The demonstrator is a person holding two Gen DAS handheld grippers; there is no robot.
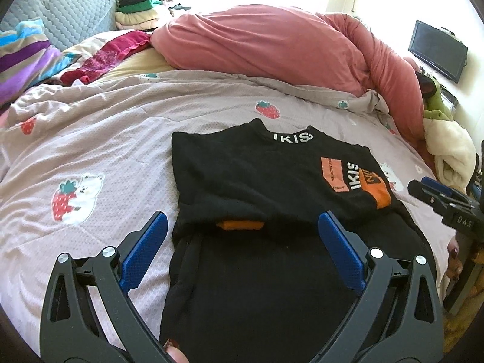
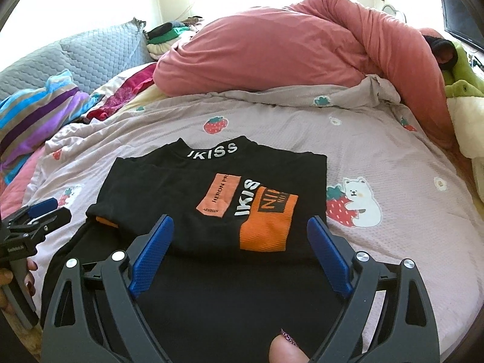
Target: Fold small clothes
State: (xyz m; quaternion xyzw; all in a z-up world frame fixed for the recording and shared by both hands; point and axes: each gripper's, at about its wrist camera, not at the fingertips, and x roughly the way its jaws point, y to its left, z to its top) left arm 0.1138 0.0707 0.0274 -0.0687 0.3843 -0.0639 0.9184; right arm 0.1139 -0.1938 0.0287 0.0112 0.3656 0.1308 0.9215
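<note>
A small black shirt [image 1: 257, 175] with orange patches and white lettering lies flat on the strawberry-print bedspread [image 1: 90, 139], collar away from me. Its sides are folded in, and an orange cuff [image 1: 240, 224] peeks out under a fold edge across its middle. My left gripper [image 1: 242, 216] hovers open over the shirt's near left part, with nothing between its blue pads [image 1: 145, 251]. My right gripper [image 2: 240, 220] stands open above the shirt [image 2: 217, 199] near the orange patch, holding nothing. Each gripper shows at the edge of the other's view: the right gripper [image 1: 423, 187] and the left gripper [image 2: 50, 210].
A heaped pink duvet [image 1: 272, 42] fills the far side of the bed. A grey quilted pillow [image 1: 69, 9], a striped cloth [image 1: 24, 57] and stacked folded clothes [image 1: 139, 9] lie at the back left. A monitor [image 1: 437, 50] and a green plush [image 1: 437, 106] are on the right.
</note>
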